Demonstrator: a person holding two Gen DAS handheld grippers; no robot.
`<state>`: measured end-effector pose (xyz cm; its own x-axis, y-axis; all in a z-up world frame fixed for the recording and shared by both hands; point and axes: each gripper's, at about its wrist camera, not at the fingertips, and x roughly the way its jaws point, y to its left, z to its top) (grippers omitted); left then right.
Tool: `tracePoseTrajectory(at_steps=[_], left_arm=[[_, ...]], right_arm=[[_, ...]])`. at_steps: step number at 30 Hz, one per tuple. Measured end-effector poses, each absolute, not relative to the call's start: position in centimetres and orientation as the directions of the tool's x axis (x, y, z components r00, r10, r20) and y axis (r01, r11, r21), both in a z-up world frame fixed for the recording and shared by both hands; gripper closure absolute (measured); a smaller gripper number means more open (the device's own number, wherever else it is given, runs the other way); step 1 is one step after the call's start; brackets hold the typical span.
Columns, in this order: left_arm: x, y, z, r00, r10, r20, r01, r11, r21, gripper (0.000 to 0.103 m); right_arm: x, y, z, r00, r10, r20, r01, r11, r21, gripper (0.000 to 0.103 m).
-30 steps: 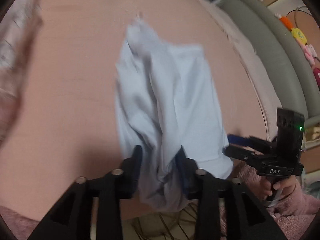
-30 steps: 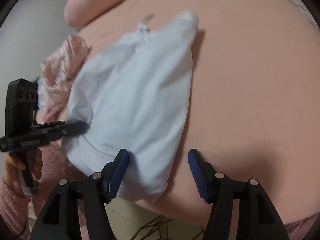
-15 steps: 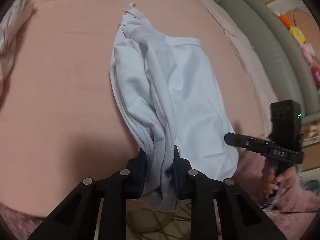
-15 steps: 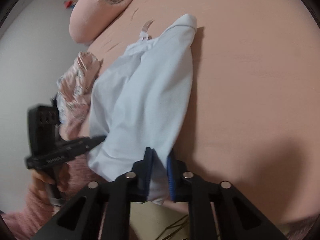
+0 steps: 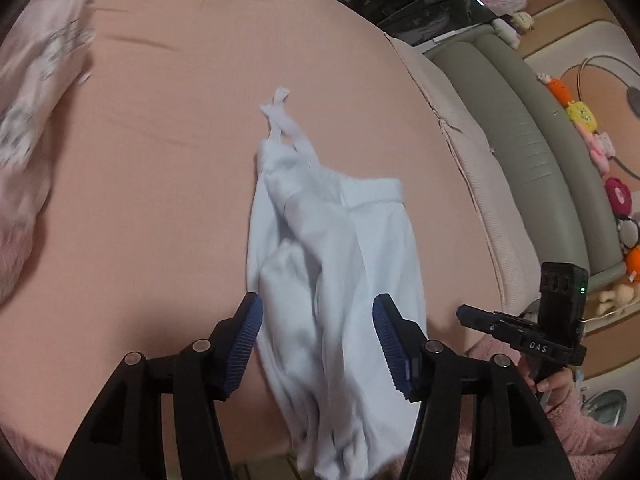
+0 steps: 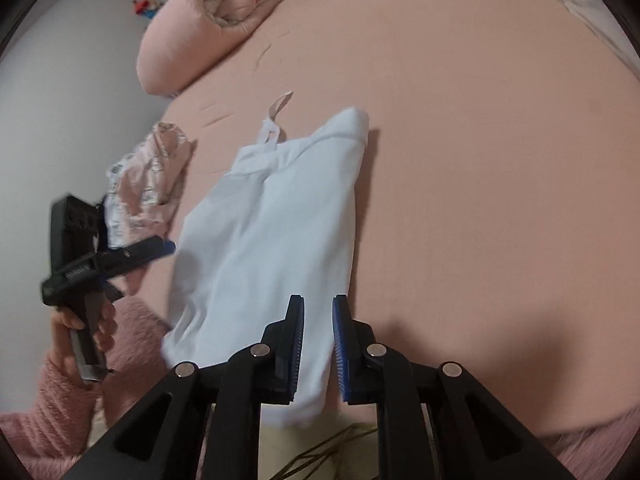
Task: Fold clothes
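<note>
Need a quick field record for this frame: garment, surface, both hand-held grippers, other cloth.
garment: light blue garment, lying crumpled on the bed, near end hanging over the edge
surface: pink bed sheet
left hand-held gripper: jaws opening, cloth between the pads, not pressed
right hand-held gripper: shut on the garment's near edge
other cloth: patterned pink clothes beside it; rolled pink blanket at the far end
</note>
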<state>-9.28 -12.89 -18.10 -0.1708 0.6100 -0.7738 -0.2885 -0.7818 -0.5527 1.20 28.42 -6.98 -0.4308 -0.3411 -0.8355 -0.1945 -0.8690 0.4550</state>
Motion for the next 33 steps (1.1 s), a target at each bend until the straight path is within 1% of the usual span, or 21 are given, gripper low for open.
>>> tracePoseTrajectory(at_steps=[3,4,5,6,7,8,9,11,13,16,17,18,19,20,21,23,25,28,29,32,33], left_arm=[[-11.3,-10.9,-19.1,-0.15,0.585,-0.797,-0.335,-0.789,-0.516,0.049],[-11.6,-10.4,-19.6,-0.149,0.569,-0.809,-0.364,-0.792,-0.49,0.052],[-12.0,-10.1,-20.1,-0.152,0.551,-0.821,-0.395,-0.795,-0.461,0.076],[-12.1,-9.4,-20.2,-0.158,0.527,-0.835,-0.433,-0.797,-0.421,0.087],[-12.1,-9.0,-20.1,-0.169,0.511,-0.843,-0.467,-0.795,-0.388,0.087],[-12.1,-8.6,-19.8,-0.183,0.499,-0.847,-0.498,-0.79,-0.358,0.092],[-11.6,-8.4,-18.8,-0.219,0.503,-0.836,-0.545,-0.774,-0.323,0.094],[-10.0,-8.2,-15.9,-0.304,0.529,-0.792,-0.643,-0.728,-0.239,0.094],[-9.6,-8.3,-15.0,-0.323,0.521,-0.79,-0.684,-0.705,-0.185,0.094],[-12.3,-10.1,-19.1,-0.154,0.48,-0.864,-0.587,-0.747,-0.311,0.089],[-13.0,-11.1,-20.4,-0.112,0.462,-0.88,-0.531,-0.776,-0.34,0.081],[-13.7,-12.1,-21.8,-0.068,0.445,-0.893,-0.472,-0.803,-0.364,0.077],[-13.8,-12.9,-21.6,-0.072,0.46,-0.885,-0.444,-0.809,-0.384,0.077],[-13.3,-13.5,-20.3,-0.122,0.459,-0.88,-0.452,-0.815,-0.362,0.072],[-12.7,-13.8,-18.8,-0.188,0.439,-0.878,-0.476,-0.823,-0.31,0.065],[-11.7,-14.2,-16.1,-0.315,0.406,-0.858,-0.518,-0.831,-0.203,0.062],[-11.6,-13.5,-14.9,-0.362,0.43,-0.827,-0.572,-0.803,-0.168,0.062],[-12.1,-11.4,-16.0,-0.303,0.497,-0.813,-0.664,-0.722,-0.194,0.062],[-12.2,-10.6,-17.2,-0.28,0.476,-0.833,-0.694,-0.7,-0.167,0.062],[-12.5,-7.6,-21.6,-0.225,0.35,-0.909,-0.784,-0.619,-0.044,0.06],[-12.8,-8.1,-21.9,-0.206,0.353,-0.913,-0.8,-0.598,-0.051,0.06]], right_arm=[[-0.4,27.7,-7.8,-0.409,-0.328,-0.852,-0.213,-0.873,0.438,0.089],[-0.8,27.7,-8.1,-0.4,-0.329,-0.855,-0.218,-0.872,0.438,0.089],[-0.7,27.7,-8.3,-0.393,-0.333,-0.857,-0.222,-0.87,0.44,0.089],[-0.5,27.4,-8.5,-0.39,-0.338,-0.857,-0.222,-0.868,0.444,0.089],[-0.4,27.2,-8.6,-0.386,-0.343,-0.856,-0.223,-0.866,0.447,0.089],[-0.1,27.4,-8.7,-0.382,-0.344,-0.858,-0.225,-0.865,0.447,0.089],[0.1,27.4,-8.8,-0.385,-0.339,-0.859,-0.226,-0.867,0.443,0.089],[0.5,27.7,-8.2,-0.416,-0.324,-0.85,-0.214,-0.873,0.437,0.089],[0.6,27.9,-7.6,-0.446,-0.317,-0.837,-0.198,-0.877,0.437,0.089],[-0.6,27.7,-7.9,-0.444,-0.301,-0.844,-0.192,-0.888,0.417,0.089],[-1.1,27.7,-8.5,-0.424,-0.292,-0.857,-0.198,-0.894,0.403,0.089],[-1.6,27.7,-9.4,-0.393,-0.284,-0.874,-0.213,-0.897,0.387,0.089],[-2.0,27.8,-10.2,-0.362,-0.279,-0.889,-0.227,-0.899,0.375,0.089],[-2.1,27.9,-10.7,-0.347,-0.283,-0.894,-0.238,-0.896,0.376,0.089],[-2.0,28.1,-10.4,-0.366,-0.292,-0.884,-0.236,-0.889,0.392,0.089],[-1.8,28.5,-9.8,-0.405,-0.307,-0.861,-0.231,-0.877,0.421,0.089],[-2.8,28.5,-9.0,-0.425,-0.284,-0.86,-0.212,-0.892,0.399,0.089],[-5.0,28.1,-8.5,-0.429,-0.234,-0.873,-0.189,-0.921,0.34,0.089],[-5.9,27.8,-8.8,-0.426,-0.231,-0.875,-0.179,-0.926,0.332,0.089],[-7.8,26.6,-10.5,-0.354,-0.221,-0.909,-0.118,-0.954,0.277,0.089],[-7.9,26.5,-11.1,-0.338,-0.201,-0.919,-0.1,-0.964,0.248,0.09]])
